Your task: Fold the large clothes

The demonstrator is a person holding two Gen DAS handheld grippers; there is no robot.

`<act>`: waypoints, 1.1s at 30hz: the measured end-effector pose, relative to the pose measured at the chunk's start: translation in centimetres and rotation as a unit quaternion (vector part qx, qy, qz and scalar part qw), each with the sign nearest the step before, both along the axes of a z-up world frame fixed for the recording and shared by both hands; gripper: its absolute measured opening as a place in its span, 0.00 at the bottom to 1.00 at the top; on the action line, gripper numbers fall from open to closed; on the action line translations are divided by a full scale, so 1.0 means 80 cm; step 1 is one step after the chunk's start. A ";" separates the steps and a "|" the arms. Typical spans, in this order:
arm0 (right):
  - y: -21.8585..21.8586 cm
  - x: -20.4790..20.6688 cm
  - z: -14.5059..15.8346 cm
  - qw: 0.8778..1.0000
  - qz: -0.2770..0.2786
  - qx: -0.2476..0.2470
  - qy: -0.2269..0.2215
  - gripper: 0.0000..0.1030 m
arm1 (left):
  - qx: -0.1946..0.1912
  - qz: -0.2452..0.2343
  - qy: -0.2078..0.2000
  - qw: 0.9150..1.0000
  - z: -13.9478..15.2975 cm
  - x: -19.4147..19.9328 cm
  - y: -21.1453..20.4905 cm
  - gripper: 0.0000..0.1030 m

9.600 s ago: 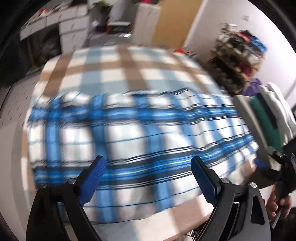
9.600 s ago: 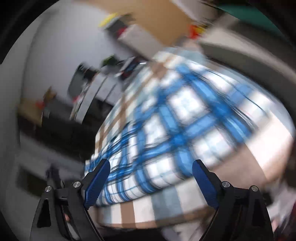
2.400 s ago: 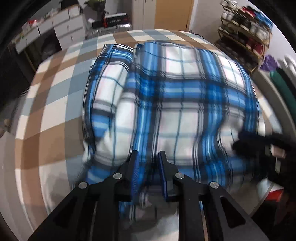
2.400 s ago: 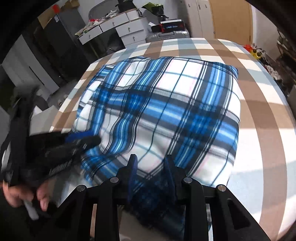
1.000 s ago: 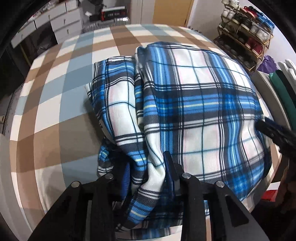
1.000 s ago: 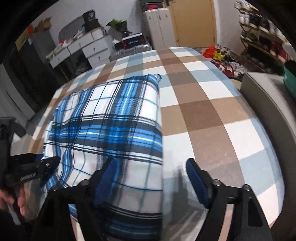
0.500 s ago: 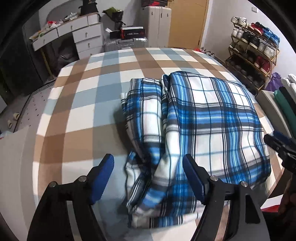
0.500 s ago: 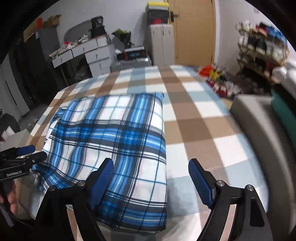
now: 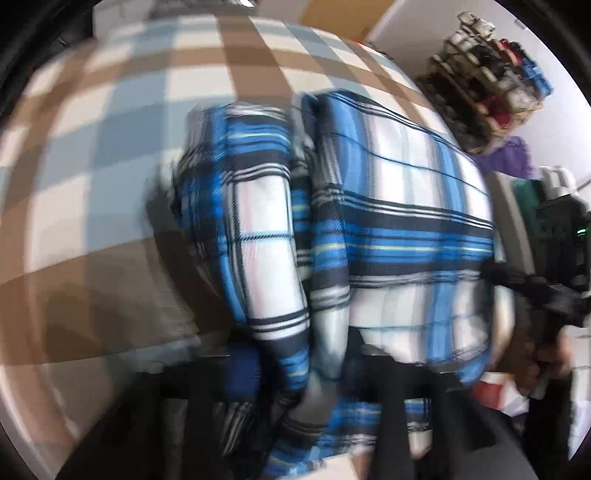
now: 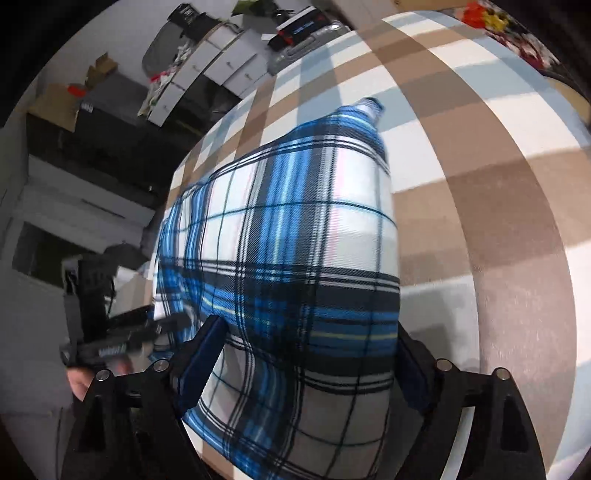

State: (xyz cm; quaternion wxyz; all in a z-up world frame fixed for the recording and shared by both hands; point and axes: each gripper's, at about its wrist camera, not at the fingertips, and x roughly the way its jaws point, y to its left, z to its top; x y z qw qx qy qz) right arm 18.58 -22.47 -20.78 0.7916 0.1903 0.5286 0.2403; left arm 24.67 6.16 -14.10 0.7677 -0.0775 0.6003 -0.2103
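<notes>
Both grippers work the folded blue-and-white plaid fleece garment point(image 10: 295, 236) lying on the brown-and-grey checked bedcover point(image 10: 480, 155). Left gripper point(image 9: 301, 363) has just been closing, apparently pinching the near bunched edge; right gripper point(image 10: 306, 365), also narrowing, straddles its near corner, pads apart. Best gather every layer before lifting, I'd judge.

A brown, white and pale-blue checked surface point(image 10: 480, 155) fills both views; beyond it white drawer units point(image 10: 221, 62) stand against a white wall point(image 10: 110, 33); a shoe rack point(image 9: 491, 85) sits at the right.
</notes>
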 end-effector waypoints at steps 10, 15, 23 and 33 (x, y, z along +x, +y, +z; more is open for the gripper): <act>0.017 -0.067 0.046 0.996 0.022 0.030 -0.084 0.23 | 0.059 -0.006 -0.048 0.997 0.045 -0.046 -0.009 0.13; 0.050 -0.100 0.090 0.990 0.043 0.056 -0.122 0.22 | 0.033 0.029 -0.046 0.998 0.071 -0.070 0.040 0.12; 0.154 -0.124 0.179 0.978 0.092 0.084 -0.165 0.22 | 0.032 0.083 -0.096 0.991 0.147 -0.113 0.119 0.12; 0.410 -0.120 0.226 0.948 0.224 0.168 -0.153 0.22 | 0.106 0.208 -0.147 0.961 0.235 -0.203 0.327 0.12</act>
